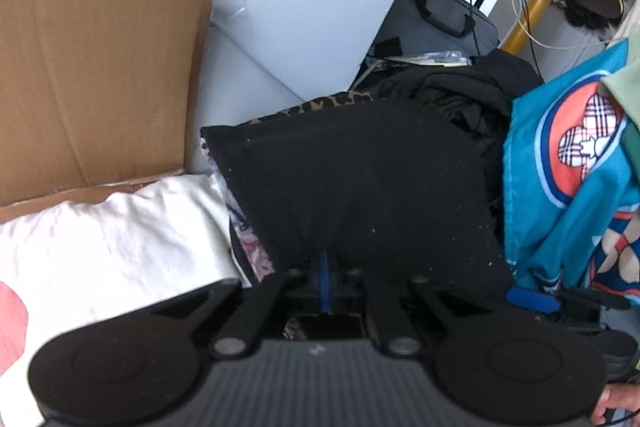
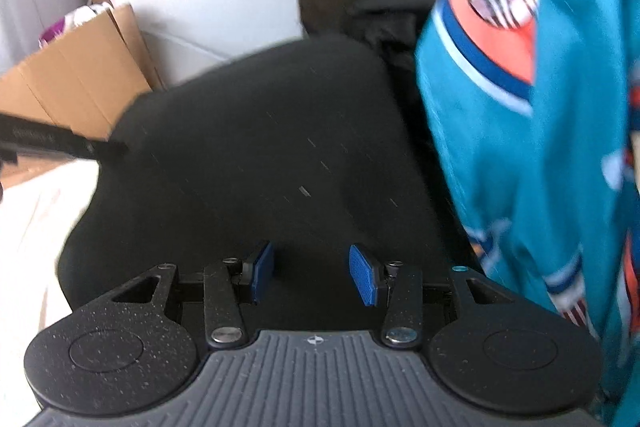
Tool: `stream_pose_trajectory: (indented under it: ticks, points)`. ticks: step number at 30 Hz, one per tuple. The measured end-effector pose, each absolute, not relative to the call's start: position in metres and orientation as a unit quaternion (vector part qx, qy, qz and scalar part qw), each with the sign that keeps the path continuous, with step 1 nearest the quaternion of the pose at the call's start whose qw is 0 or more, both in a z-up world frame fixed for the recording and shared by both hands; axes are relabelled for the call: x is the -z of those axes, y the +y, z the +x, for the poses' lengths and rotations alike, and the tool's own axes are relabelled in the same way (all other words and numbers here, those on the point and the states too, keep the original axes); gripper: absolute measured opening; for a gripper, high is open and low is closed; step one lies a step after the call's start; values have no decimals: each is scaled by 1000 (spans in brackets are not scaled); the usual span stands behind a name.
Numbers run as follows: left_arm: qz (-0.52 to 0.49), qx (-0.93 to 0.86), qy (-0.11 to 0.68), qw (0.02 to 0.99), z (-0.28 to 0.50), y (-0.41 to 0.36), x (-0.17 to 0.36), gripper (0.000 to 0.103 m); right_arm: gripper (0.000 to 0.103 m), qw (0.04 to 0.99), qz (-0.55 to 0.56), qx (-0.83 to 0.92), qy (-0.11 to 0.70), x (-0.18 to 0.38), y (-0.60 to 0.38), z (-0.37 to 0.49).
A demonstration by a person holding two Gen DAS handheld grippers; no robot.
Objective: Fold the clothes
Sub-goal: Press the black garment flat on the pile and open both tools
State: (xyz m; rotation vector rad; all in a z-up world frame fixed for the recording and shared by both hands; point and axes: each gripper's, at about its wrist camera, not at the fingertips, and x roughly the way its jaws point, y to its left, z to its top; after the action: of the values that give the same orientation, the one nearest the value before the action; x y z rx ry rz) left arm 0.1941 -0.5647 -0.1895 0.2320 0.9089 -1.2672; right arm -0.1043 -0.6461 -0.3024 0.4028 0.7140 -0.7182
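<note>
Left wrist view: the left gripper [image 1: 325, 281], at lower centre, has its jaws together on the near edge of the black garment [image 1: 360, 179], which fills the centre of the frame between a white cloth [image 1: 112, 239] at lower left and a teal printed garment [image 1: 568, 163] at right; the pinch presumably anchors that edge for a fold. Right wrist view: the right gripper [image 2: 312, 275] hovers with blue pads [image 2: 362, 277] apart and nothing between them, over the same black garment, probably seeking a second hold. A cardboard box [image 1: 96, 75] stands at upper left.
</note>
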Motion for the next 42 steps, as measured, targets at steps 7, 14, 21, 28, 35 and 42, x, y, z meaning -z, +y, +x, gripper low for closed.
stream_pose_trajectory:
  ticks: [7, 14, 21, 28, 35, 42]
  points:
    - [113, 566, 394, 715, 194, -564, 179, 2, 49, 834, 186, 365, 370, 309, -650, -127]
    - [97, 583, 365, 720, 191, -563, 153, 2, 49, 821, 178, 389, 380, 300, -648, -147]
    - [103, 604, 365, 701, 187, -566, 158, 8, 49, 826, 170, 385, 376, 295, -645, -135]
    - [118, 603, 367, 698, 189, -560, 174, 8, 49, 825, 178, 375, 383, 296, -641, -125]
    - [115, 599, 367, 702, 187, -546, 174, 11, 49, 806, 170, 359, 438, 302, -629, -111]
    - [107, 556, 379, 732, 180, -500, 156, 72, 50, 800, 158, 352, 459, 297, -625, -101]
